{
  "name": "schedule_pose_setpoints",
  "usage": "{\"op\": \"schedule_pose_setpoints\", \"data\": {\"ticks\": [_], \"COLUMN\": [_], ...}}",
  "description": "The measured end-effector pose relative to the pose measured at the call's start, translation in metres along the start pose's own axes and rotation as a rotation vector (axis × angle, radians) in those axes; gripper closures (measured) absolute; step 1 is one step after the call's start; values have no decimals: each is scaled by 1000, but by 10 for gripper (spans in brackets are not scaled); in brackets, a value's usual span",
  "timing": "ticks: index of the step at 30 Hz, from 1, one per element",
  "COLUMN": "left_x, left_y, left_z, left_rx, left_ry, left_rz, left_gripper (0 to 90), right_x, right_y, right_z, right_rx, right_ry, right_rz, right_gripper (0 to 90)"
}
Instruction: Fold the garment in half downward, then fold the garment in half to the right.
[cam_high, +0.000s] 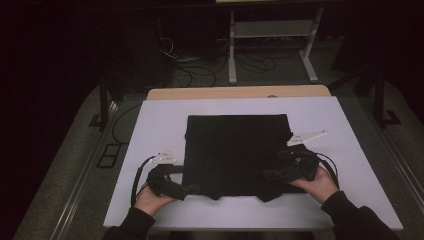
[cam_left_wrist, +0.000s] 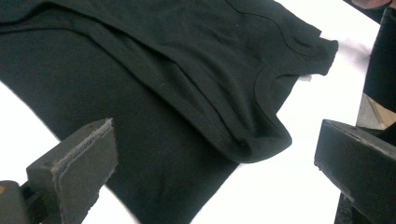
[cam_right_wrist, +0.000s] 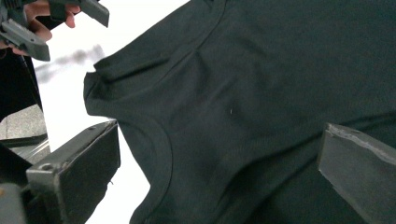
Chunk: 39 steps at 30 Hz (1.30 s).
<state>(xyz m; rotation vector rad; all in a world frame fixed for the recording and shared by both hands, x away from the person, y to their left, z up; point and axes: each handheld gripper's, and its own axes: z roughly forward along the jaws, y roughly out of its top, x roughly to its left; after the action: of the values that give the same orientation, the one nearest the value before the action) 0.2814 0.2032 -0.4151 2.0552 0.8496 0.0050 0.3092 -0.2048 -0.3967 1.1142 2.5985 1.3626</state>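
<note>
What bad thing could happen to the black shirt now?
1. The black shirt lies in folded layers, so the open left gripper might pinch only the top layer and undo the fold.
2. Its near edge sits close to the white table front edge, so a pull could drag it off.

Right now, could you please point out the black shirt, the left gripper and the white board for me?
black shirt (cam_high: 235, 150), high view, middle of the fabric.
left gripper (cam_high: 187, 190), high view, between its fingertips.
white board (cam_high: 160, 125), high view, bare far-left part.
</note>
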Motion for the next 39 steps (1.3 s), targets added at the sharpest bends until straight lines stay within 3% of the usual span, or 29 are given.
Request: {"op": "schedule_pose_setpoints", "data": {"ticks": [15,27,39], "left_x": [8,8,14], "left_y": [-7,-10,-15], "left_z": [-8,-9,-13], "left_rx": [-4,1,11], "left_ry": [42,92,110], "left_rz": [-4,34,30], "left_gripper": [0,0,0], "right_x": [-3,-6,-8], "right_y": [47,77,105], "right_z": [23,35,51], "right_rx": [-47,-38,-33], "right_ry": [6,-7,-13], "right_rz": [-39,-72,-98], "right_gripper": [0,0,0]}}
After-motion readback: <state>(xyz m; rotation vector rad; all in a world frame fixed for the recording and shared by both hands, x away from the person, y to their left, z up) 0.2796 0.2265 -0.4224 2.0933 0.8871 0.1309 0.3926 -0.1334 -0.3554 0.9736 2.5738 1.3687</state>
